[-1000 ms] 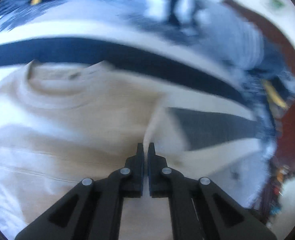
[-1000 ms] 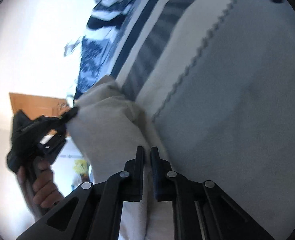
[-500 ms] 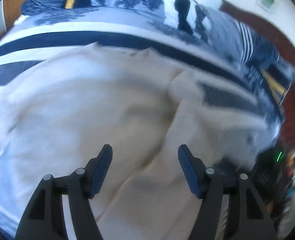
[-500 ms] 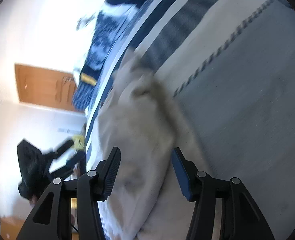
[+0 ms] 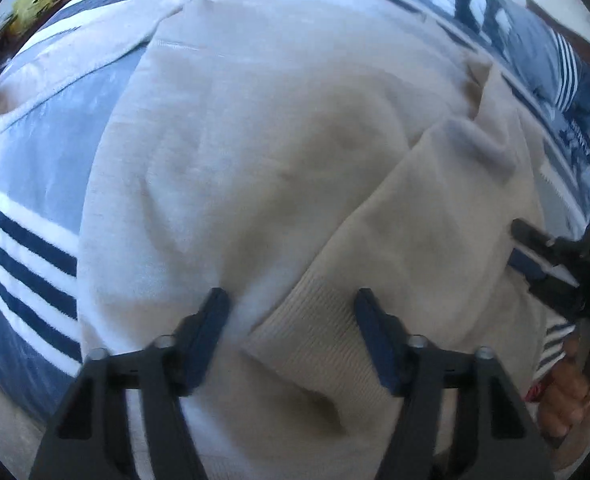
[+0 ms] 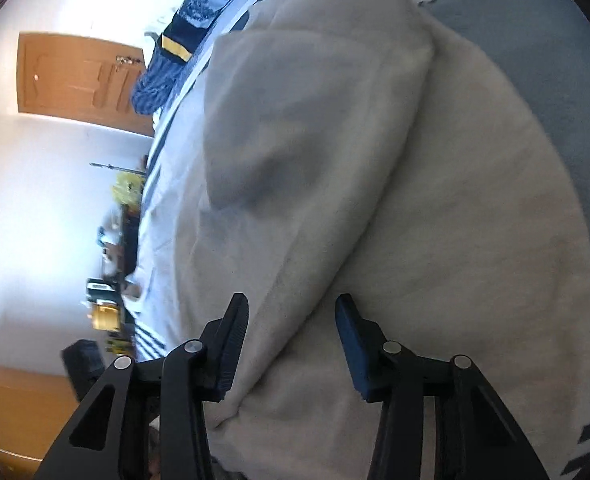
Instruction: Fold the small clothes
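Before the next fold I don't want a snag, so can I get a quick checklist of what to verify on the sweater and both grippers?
1. Left gripper open, holding nothing: ok.
2. Right gripper open, holding nothing: ok.
3. Sleeve folded across the beige sweater, ribbed cuff on top: ok.
4. Sweater body lying smooth: not ok, soft wrinkles and a bunched fold show.
5. Sweater fully on the striped bedspread: cannot tell, its near edge is out of view.
6. Grippers apart from each other: ok, the right one is at the sweater's right edge.
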Tool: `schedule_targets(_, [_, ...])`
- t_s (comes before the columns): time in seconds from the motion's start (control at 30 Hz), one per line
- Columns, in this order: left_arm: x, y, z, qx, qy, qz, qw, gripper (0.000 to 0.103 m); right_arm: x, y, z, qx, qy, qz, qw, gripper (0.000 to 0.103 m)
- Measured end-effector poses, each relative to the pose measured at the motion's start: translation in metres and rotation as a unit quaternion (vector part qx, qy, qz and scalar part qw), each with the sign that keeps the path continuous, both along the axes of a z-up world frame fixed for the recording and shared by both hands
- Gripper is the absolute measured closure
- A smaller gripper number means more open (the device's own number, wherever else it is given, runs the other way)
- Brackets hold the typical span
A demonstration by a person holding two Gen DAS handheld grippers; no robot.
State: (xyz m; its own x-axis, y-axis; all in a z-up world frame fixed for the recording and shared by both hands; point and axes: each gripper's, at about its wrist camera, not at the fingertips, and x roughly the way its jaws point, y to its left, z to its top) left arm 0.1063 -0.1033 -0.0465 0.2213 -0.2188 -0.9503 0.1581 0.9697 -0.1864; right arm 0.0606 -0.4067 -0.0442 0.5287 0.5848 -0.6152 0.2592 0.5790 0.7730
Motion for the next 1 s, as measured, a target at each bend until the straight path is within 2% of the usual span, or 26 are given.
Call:
schedule_targets(0.03, [-0.002, -0.003, 0.002, 0.009, -0.001, -0.008, 0.9999, 0.075, 0.002, 0.004, 0.001, -0.011, 0.000, 0.001, 1.000, 0.059])
schedule_targets(0.07, [-0.004, -0.008, 0.002, 0.014, 0.000, -0.012, 0.9998, 0.089, 0.006, 0.007, 0.003, -0.025, 0.002, 0.004, 1.000, 0.072])
schedule_targets(0.1, [-0.004, -0.009, 0.003, 0.014, 0.003, -0.015, 0.9998, 0.098, 0.010, 0.011, 0.004, -0.041, 0.007, 0.007, 0.999, 0.080])
schedule_targets(0.13, [-0.003, -0.009, 0.003, 0.014, 0.005, -0.018, 0.9997, 0.099, 0.013, 0.010, 0.006, -0.053, 0.013, 0.007, 0.998, 0.087])
schedule_targets(0.2, [-0.007, -0.001, 0.017, -0.010, -0.003, -0.034, 0.9994, 0.100, 0.017, 0.014, 0.013, -0.080, 0.016, 0.003, 0.997, 0.092])
schedule_targets(0.27, [-0.015, 0.010, 0.037, -0.041, -0.009, -0.040, 0.9983, 0.100, 0.013, 0.017, 0.029, -0.100, 0.001, 0.016, 0.995, 0.097])
schedule_targets(0.33, [-0.027, 0.024, 0.056, -0.055, -0.020, -0.046, 0.9972, 0.100, 0.000, 0.017, 0.043, -0.099, -0.030, 0.033, 0.994, 0.098])
schedule_targets(0.4, [-0.041, 0.032, 0.068, -0.050, -0.037, -0.056, 0.9965, 0.100, -0.008, 0.023, 0.062, -0.092, -0.064, 0.057, 0.992, 0.098])
schedule_targets(0.47, [-0.047, 0.034, 0.059, -0.051, -0.025, -0.071, 0.9958, 0.099, -0.012, 0.034, 0.073, -0.107, -0.084, 0.078, 0.988, 0.098])
schedule_targets(0.53, [-0.043, 0.035, 0.035, -0.041, 0.004, -0.062, 0.9972, 0.099, -0.007, 0.044, 0.062, -0.129, -0.067, 0.094, 0.985, 0.096])
schedule_targets(0.6, [-0.041, 0.034, 0.013, -0.032, 0.029, -0.043, 0.9981, 0.099, 0.002, 0.044, 0.035, -0.109, -0.023, 0.101, 0.989, 0.096])
schedule_targets(0.67, [-0.042, 0.036, 0.009, -0.026, 0.025, -0.033, 0.9988, 0.097, 0.003, 0.032, 0.014, -0.080, 0.013, 0.096, 0.992, 0.096])
schedule_targets(0.73, [-0.042, 0.037, 0.010, -0.030, 0.011, -0.035, 0.9989, 0.094, 0.000, 0.022, 0.012, -0.061, 0.010, 0.088, 0.994, 0.096])
schedule_targets(0.77, [-0.045, 0.041, 0.012, -0.021, 0.001, -0.039, 0.9990, 0.090, -0.002, 0.018, 0.013, -0.063, 0.006, 0.087, 0.994, 0.091])
schedule_targets(0.83, [-0.050, 0.042, 0.009, -0.012, 0.000, -0.052, 0.9986, 0.085, 0.000, 0.018, 0.008, -0.104, 0.008, 0.092, 0.990, 0.086])
schedule_targets(0.9, [-0.054, 0.041, 0.009, 0.001, -0.005, -0.071, 0.9975, 0.085, -0.004, 0.015, 0.007, -0.098, 0.010, 0.079, 0.992, 0.086])
schedule_targets(0.93, [-0.057, 0.043, 0.013, 0.006, -0.015, -0.073, 0.9972, 0.085, -0.007, 0.015, 0.012, -0.097, 0.006, 0.069, 0.993, 0.086])
schedule_targets(1.0, [-0.063, 0.057, 0.022, -0.010, -0.030, -0.066, 0.9973, 0.085, -0.015, 0.020, 0.033, -0.130, -0.013, 0.058, 0.990, 0.086])
